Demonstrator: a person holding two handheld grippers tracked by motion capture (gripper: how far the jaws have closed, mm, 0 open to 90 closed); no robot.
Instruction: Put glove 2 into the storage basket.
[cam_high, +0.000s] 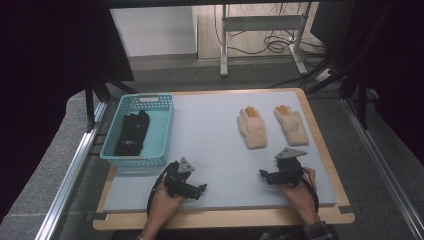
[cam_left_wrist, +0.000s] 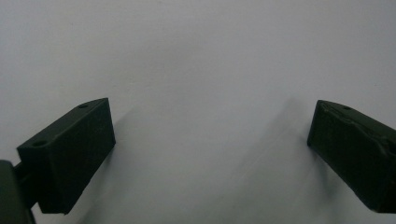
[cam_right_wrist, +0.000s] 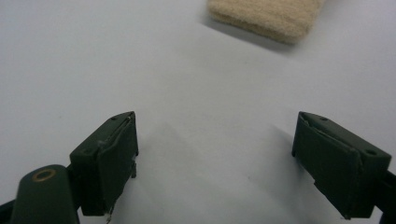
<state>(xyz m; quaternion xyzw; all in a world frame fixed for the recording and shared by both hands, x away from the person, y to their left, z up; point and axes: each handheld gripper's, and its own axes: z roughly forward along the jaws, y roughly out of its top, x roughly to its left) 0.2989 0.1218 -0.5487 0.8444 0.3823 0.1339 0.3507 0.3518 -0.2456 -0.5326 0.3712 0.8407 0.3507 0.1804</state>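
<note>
Two cream gloves with orange fingertips lie flat side by side on far right of grey mat: left glove (cam_high: 251, 128), right glove (cam_high: 291, 124). Right gripper (cam_high: 263, 173) near, just short of them, jaws wide, empty; glove cuff (cam_right_wrist: 266, 17) ahead. Left gripper (cam_high: 202, 188) wide, empty, over bare mat (cam_high: 210, 130). Black glove (cam_high: 132, 132) inside teal basket (cam_high: 167, 131) at left.

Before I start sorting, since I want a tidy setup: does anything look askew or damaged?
Nothing stands out. Two cream knitted gloves with orange fingertips lie flat, side by side and apart, on the grey mat; a black glove lies inside the turquoise plastic basket.
</note>
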